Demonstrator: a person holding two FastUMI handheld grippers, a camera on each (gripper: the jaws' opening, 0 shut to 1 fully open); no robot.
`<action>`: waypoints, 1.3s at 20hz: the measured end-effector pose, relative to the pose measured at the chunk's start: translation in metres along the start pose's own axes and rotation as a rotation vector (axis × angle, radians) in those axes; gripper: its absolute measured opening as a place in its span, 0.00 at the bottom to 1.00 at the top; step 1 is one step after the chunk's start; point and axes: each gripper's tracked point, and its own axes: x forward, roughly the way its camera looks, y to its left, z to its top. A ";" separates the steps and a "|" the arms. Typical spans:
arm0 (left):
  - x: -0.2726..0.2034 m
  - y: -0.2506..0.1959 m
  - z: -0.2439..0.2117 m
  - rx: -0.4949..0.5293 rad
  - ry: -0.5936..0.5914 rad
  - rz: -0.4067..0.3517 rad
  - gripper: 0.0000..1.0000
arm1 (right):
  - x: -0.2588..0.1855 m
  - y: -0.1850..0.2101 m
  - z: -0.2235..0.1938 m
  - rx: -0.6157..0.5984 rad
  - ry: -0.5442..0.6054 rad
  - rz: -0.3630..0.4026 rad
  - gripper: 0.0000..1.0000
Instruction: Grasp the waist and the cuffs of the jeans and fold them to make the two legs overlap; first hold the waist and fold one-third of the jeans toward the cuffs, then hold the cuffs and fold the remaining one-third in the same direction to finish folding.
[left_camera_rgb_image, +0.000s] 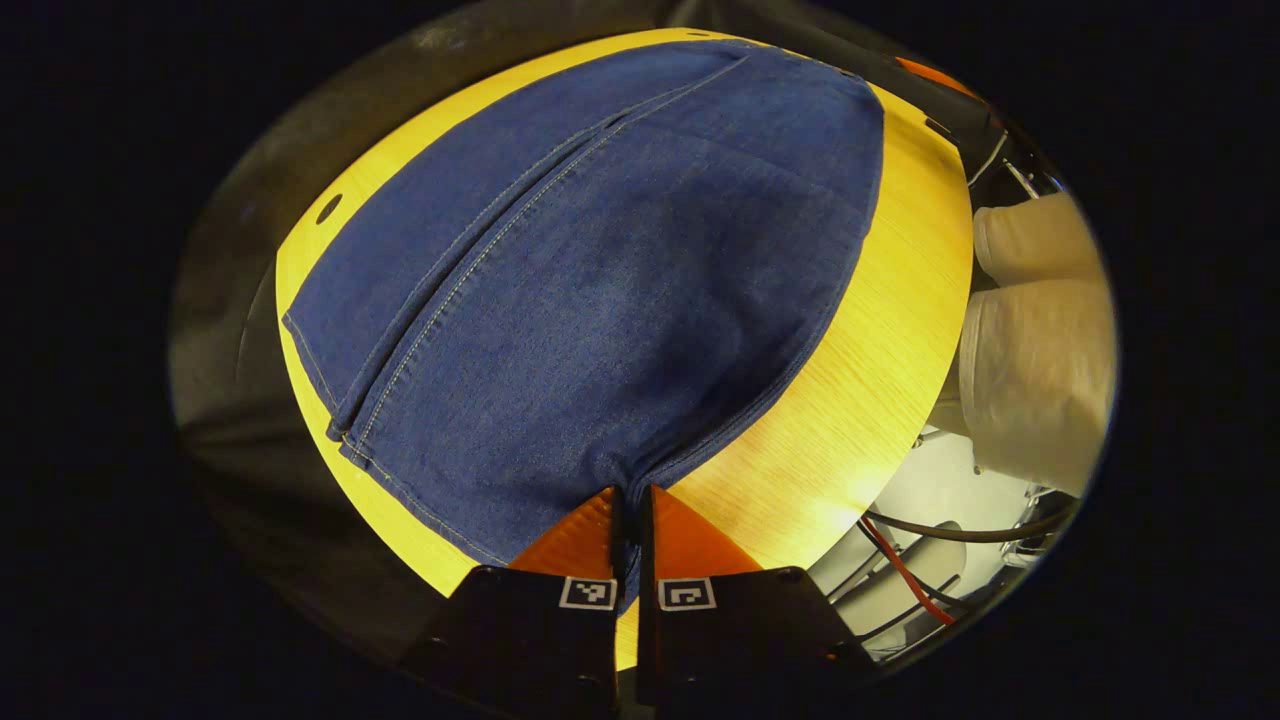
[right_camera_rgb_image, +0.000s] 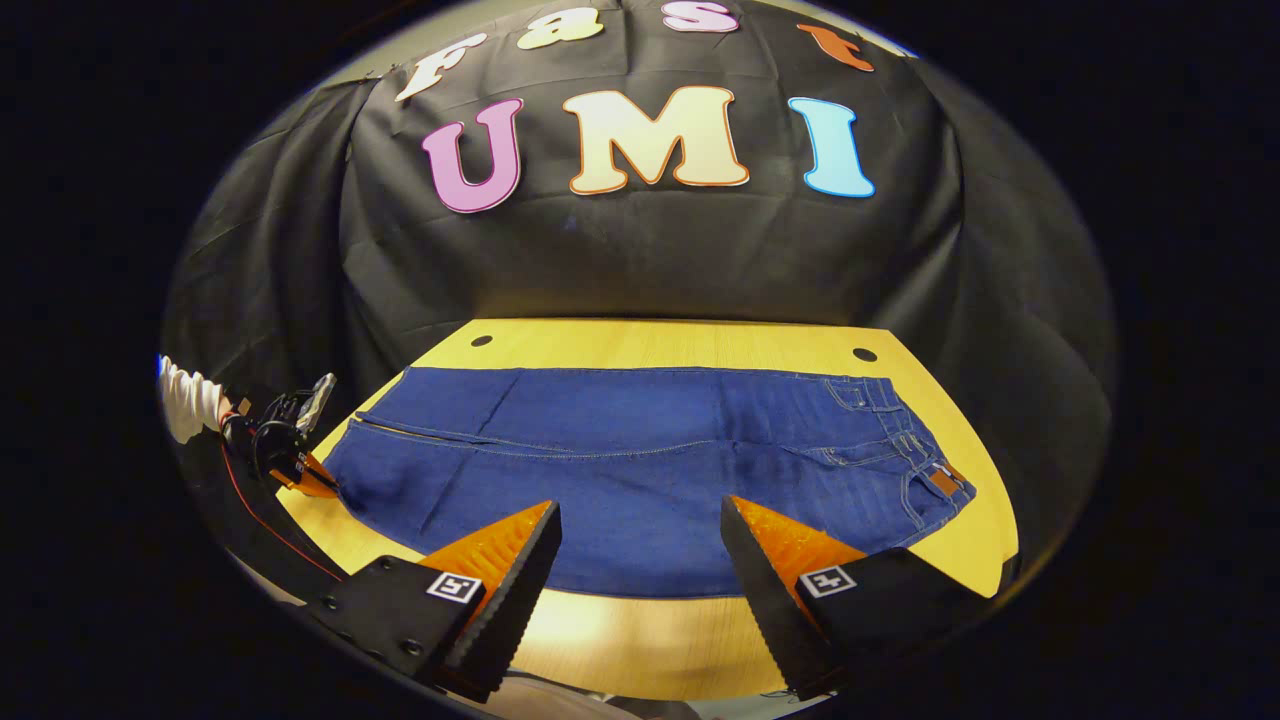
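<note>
- Lying flat along the counter (right_camera_rgb_image: 700, 345), legs already overlapped: jeans (right_camera_rgb_image: 640, 460), cuffs at the left end, waist (right_camera_rgb_image: 935, 470) at the right end.
- At the cuff end of the jeans: left gripper (left_camera_rgb_image: 632, 500), fingers pressed together on the near cuff corner (left_camera_rgb_image: 625, 475), cloth puckered into the pinch.
- Seen from the right gripper view, farther off: same left gripper (right_camera_rgb_image: 300, 470) touching the jeans' left edge, a sleeve (right_camera_rgb_image: 185, 400) behind it.
- Just beside the jeans' near long edge, about mid-length: right gripper (right_camera_rgb_image: 640, 550), fingers spread wide, gripping nothing, well apart from the waist.
- Likely risk: pulling on the cuff alone, dragging the jeans along the counter and sliding one leg off the other.
- Second risk: closing at mid-length instead of at the waist, giving a crooked fold.
- Third risk: catching one layer only, leaving the lower leg behind.
</note>
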 end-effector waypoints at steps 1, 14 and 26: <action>0.000 0.001 -0.001 -0.011 0.014 -0.005 0.00 | 0.000 -0.001 0.000 -0.003 0.002 0.006 0.99; 0.001 0.005 -0.003 0.021 0.134 0.098 0.00 | 0.012 -0.132 -0.037 -0.446 0.313 0.091 1.00; 0.000 0.003 -0.003 -0.059 0.169 0.118 0.00 | 0.063 -0.203 -0.119 -0.851 0.700 0.254 1.00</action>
